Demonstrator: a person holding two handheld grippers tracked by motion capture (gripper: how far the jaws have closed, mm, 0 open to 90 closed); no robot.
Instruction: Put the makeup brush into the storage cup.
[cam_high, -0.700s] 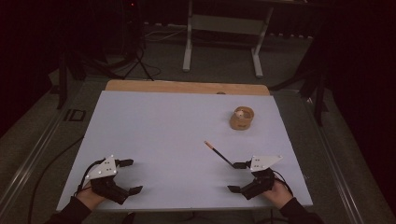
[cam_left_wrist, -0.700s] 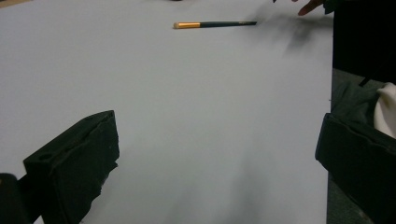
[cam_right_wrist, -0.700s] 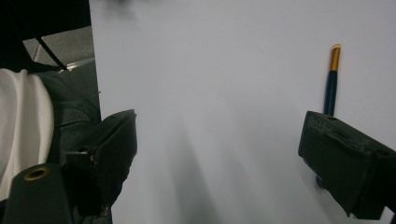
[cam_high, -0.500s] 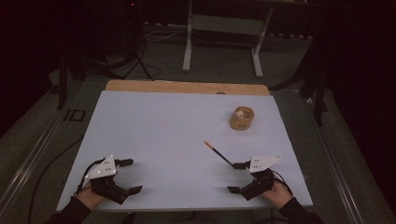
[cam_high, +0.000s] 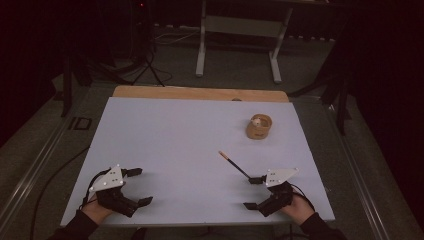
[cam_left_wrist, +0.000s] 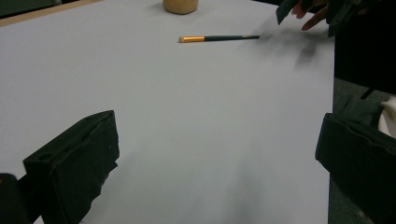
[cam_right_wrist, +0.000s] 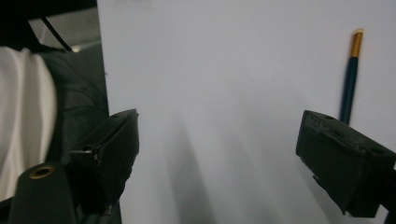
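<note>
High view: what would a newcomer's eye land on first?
Probably the slim dark brush with an orange tip, lying alone on the pale grey table top just ahead of the right gripper. Next, the small round tan wooden holder at the far right of the table. The left gripper rests at the near left edge; both grippers' jaws stand open with nothing between them.

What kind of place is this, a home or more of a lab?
Most likely a lab or recording studio: a bare white table in a dark room, cables on the floor, a metal stand behind, and only a brush and small wooden cup laid out.
</note>
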